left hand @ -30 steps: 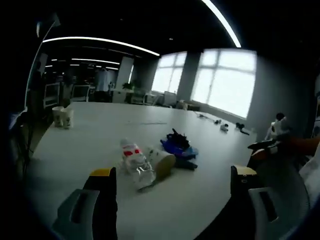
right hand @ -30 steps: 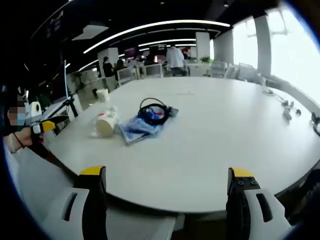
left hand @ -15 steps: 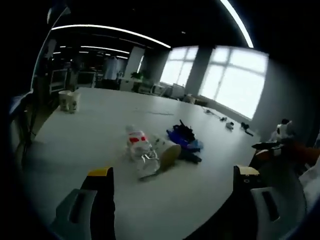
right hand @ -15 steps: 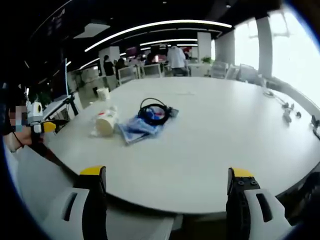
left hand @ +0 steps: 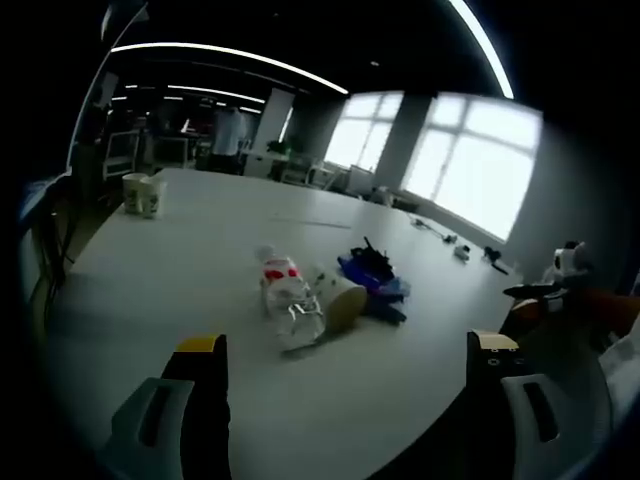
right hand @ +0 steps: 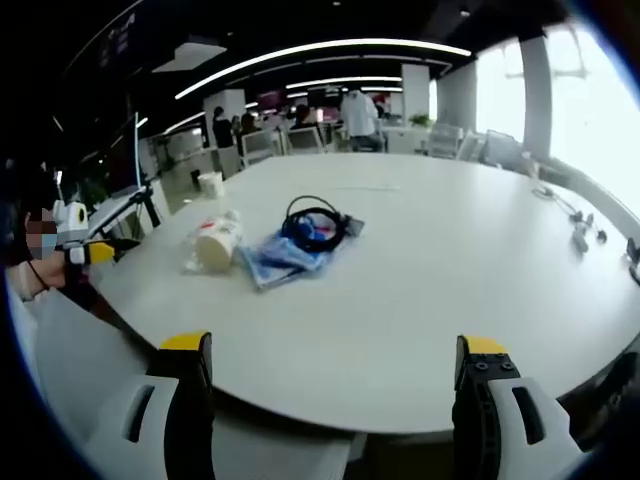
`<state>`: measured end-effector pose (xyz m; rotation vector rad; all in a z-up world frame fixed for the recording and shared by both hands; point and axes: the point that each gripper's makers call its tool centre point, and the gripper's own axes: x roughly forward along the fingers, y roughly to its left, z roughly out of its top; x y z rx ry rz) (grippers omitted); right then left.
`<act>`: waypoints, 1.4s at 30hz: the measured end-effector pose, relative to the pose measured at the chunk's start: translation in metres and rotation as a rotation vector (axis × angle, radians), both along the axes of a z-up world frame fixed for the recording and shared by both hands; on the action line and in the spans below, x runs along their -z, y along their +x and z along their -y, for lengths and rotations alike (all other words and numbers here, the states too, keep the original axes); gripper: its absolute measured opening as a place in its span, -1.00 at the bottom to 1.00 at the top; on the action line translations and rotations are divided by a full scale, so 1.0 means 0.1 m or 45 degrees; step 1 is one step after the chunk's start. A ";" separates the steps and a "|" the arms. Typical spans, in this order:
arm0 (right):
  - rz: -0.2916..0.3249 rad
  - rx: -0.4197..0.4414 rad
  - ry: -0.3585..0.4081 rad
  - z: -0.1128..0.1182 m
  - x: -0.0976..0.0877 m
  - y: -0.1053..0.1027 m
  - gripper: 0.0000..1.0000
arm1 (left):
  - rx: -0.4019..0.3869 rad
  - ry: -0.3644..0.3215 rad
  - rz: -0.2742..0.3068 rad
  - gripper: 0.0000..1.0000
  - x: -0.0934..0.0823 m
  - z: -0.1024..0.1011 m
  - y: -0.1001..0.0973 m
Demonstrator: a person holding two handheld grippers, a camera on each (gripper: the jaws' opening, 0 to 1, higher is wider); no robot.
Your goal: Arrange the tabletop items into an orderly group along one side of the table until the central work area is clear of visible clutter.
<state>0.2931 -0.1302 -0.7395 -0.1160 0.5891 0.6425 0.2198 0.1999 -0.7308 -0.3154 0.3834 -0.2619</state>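
The left gripper (left hand: 345,365) and the right gripper (right hand: 335,365) both hang off the near edge of the large white table (right hand: 480,260), each with its jaws spread wide and with nothing between them. The step in hand seems to be the first approach, because the clutter is not yet touched.

The items lie together in one small heap, near the near-left edge of the table as the right gripper view shows it. A crushed clear plastic bottle (left hand: 285,298) with a red label lies on its side. A paper cup (right hand: 214,244) lies tipped beside it, touching it or almost touching, with its round end turned toward the right gripper view. Next to the cup there is a blue packet (right hand: 275,258), and a black coiled cable (right hand: 314,226) rests partly on it.

To do this well, I think it is better to begin with the outer pieces, the bottle or the cup, and to take the cable last, because its loops can drag the packet along. The crushed bottle is light and may slip, so a grip across its body seems safer.

I cannot tell if the tipped cup or the bottle holds anything. Two more paper cups (left hand: 142,194) stand upright near the far-left edge, their contents not visible.
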 end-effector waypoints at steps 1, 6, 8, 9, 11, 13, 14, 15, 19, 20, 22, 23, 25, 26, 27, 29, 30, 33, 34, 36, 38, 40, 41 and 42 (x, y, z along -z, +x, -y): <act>0.000 -0.001 -0.002 0.00 0.00 0.00 0.98 | -0.001 0.001 -0.002 0.93 0.00 0.00 0.00; -0.001 -0.003 -0.012 0.01 0.01 0.00 0.98 | -0.004 -0.001 -0.005 0.93 0.02 -0.02 0.01; -0.004 -0.002 -0.011 0.01 0.01 -0.01 0.97 | -0.001 -0.003 -0.013 0.93 0.03 -0.02 0.01; -0.002 -0.002 -0.017 0.01 0.01 -0.01 0.97 | -0.002 -0.002 -0.011 0.93 0.03 -0.02 0.01; -0.003 0.000 -0.016 0.01 0.02 -0.02 0.97 | 0.001 -0.008 -0.010 0.93 0.03 -0.01 0.01; -0.003 0.003 -0.016 0.02 0.02 -0.02 0.96 | 0.003 0.002 -0.009 0.93 0.04 -0.01 0.02; -0.004 0.005 -0.017 0.02 0.02 -0.02 0.96 | 0.004 0.003 -0.010 0.93 0.04 -0.01 0.02; -0.006 0.006 -0.021 0.02 0.02 -0.03 0.95 | 0.003 -0.001 -0.009 0.93 0.04 -0.01 0.02; -0.005 0.010 -0.024 0.02 0.02 -0.03 0.95 | 0.007 -0.005 -0.014 0.93 0.06 -0.02 0.02; -0.003 0.008 -0.028 0.02 0.02 -0.03 0.95 | 0.007 -0.007 -0.015 0.93 0.05 -0.01 0.02; -0.003 0.008 -0.031 0.01 0.01 -0.02 0.94 | 0.010 -0.008 -0.007 0.93 0.04 -0.02 0.02; -0.001 0.005 -0.031 0.01 0.00 -0.01 0.94 | 0.011 -0.009 -0.009 0.93 0.04 -0.02 0.02; 0.012 -0.010 -0.044 -0.01 -0.04 0.01 0.94 | 0.017 -0.006 -0.004 0.93 0.03 -0.02 0.02; 0.017 -0.025 -0.047 -0.03 -0.05 0.03 0.94 | 0.019 -0.002 0.000 0.93 0.02 -0.02 0.03; 0.019 -0.030 -0.052 -0.03 -0.06 0.04 0.94 | 0.016 0.001 0.002 0.93 0.01 -0.02 0.03; 0.030 -0.051 -0.063 -0.03 -0.06 0.08 0.94 | 0.011 0.013 0.014 0.92 -0.01 -0.02 0.04; 0.029 -0.055 -0.069 -0.02 -0.05 0.11 0.94 | 0.003 0.019 0.015 0.92 -0.02 -0.03 0.04; 0.002 -0.078 -0.065 -0.02 0.00 0.15 0.92 | -0.021 0.032 0.009 0.91 -0.02 -0.05 0.03; 0.003 -0.092 -0.063 -0.03 0.00 0.16 0.92 | -0.023 0.047 0.006 0.91 -0.01 -0.06 0.02; 0.000 -0.116 -0.080 -0.04 0.01 0.20 0.90 | -0.051 0.053 0.004 0.91 -0.03 -0.09 0.01; 0.005 -0.134 -0.076 -0.08 0.01 0.25 0.90 | -0.074 0.052 0.006 0.90 -0.03 -0.12 0.02; 0.002 -0.169 -0.068 -0.14 -0.01 0.28 0.89 | -0.088 0.065 0.009 0.89 -0.04 -0.14 0.03; 0.023 -0.188 -0.069 -0.17 -0.04 0.30 0.87 | -0.093 0.071 0.017 0.88 -0.05 -0.14 0.04; 0.052 -0.240 -0.071 -0.24 -0.08 0.32 0.85 | -0.093 0.079 0.021 0.88 -0.05 -0.14 0.04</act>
